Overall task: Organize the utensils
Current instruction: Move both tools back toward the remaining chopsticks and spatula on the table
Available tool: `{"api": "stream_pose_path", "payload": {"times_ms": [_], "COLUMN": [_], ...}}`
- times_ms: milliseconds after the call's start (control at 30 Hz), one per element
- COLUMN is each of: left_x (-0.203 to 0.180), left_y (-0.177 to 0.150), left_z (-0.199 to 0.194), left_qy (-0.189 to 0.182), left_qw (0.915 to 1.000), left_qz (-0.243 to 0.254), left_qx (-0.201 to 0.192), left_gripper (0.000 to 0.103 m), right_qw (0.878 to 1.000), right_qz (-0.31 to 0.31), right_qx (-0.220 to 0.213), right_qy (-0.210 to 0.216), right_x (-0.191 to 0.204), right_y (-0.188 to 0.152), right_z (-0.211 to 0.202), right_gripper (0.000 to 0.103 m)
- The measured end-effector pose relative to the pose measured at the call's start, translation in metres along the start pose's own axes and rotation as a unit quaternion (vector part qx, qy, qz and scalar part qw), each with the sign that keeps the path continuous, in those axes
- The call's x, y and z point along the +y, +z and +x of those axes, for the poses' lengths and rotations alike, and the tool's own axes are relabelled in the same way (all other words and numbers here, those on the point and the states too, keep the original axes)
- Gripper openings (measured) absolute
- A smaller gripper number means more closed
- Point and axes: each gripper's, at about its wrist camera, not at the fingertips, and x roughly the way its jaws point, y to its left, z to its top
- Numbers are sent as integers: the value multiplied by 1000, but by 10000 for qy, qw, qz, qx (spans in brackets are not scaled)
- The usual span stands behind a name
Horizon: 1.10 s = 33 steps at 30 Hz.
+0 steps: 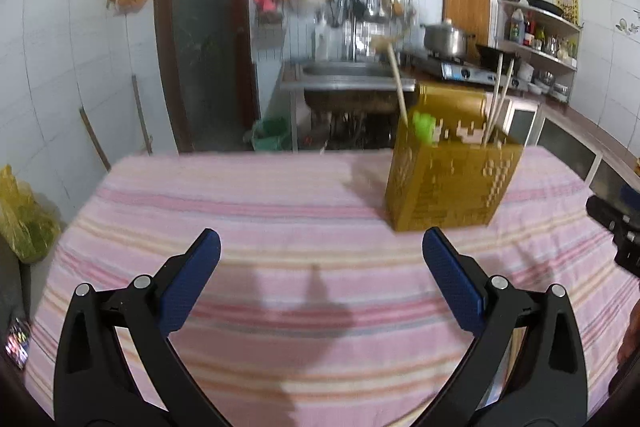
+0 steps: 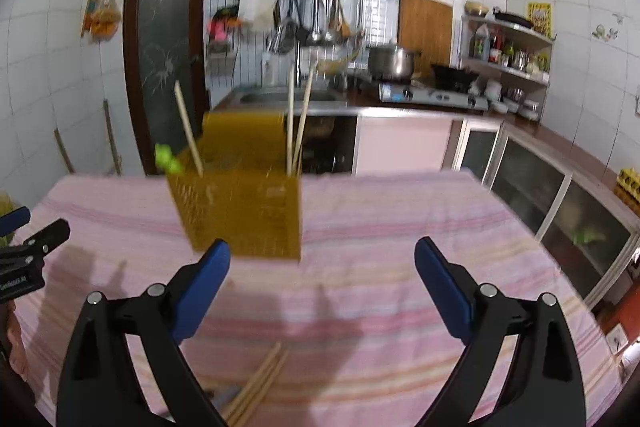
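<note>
While both grippers hang wide open and empty, the yellow utensil holder (image 2: 244, 203) stands on the striped cloth (image 2: 400, 267).
Left gripper (image 1: 321, 247) and right gripper (image 2: 322, 255) grip nothing; chopsticks (image 2: 296, 123) stand in the holder, loose chopsticks (image 2: 256, 387) lie near the right gripper.

The striped cloth (image 1: 280, 211) lies bare from 9 through 12 o'clock ahead of the left gripper (image 1: 321, 245), whose fingers stand wide apart with nothing between them. At 1 o'clock the yellow basket (image 1: 452, 183) blocks the way, with a wooden spoon (image 1: 396, 83) and chopsticks (image 1: 500, 95) sticking up above its rim. At 3 o'clock the other gripper's black body intrudes.

For the right gripper (image 2: 322, 255), also spread wide, the basket (image 2: 244, 211) stands at 11 o'clock, just beyond the left fingertip. From 12 to 3 o'clock the cloth (image 2: 420, 211) is bare. At 6 o'clock, loose chopsticks (image 2: 256, 387) lie low between the arms.
</note>
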Motion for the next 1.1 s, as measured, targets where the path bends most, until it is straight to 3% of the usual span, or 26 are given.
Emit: {"api": "stream_pose_path", "payload": {"times_ms": [233, 400, 833, 1100], "left_x": [-7, -26, -54, -59], "left_y": [-36, -54, -76, -87], "left_z": [27, 42, 45, 42], "left_qy": [-52, -148, -424, -741], "left_qw": [9984, 9949, 9854, 9766], "left_qz": [99, 460, 1068, 1444], "left_qx": [562, 890, 1256, 1412], "left_gripper": [98, 98, 98, 98], "right_qw": [9978, 9932, 9857, 9792], "right_qz": [108, 253, 222, 613], "right_qx": [644, 1125, 1631, 1879], "right_qy": [-63, -138, -354, -447], "right_x": [2, -4, 4, 7], "right_y": [-55, -82, -93, -99], "right_z": [17, 37, 56, 53], "right_gripper": [92, 92, 91, 87]}}
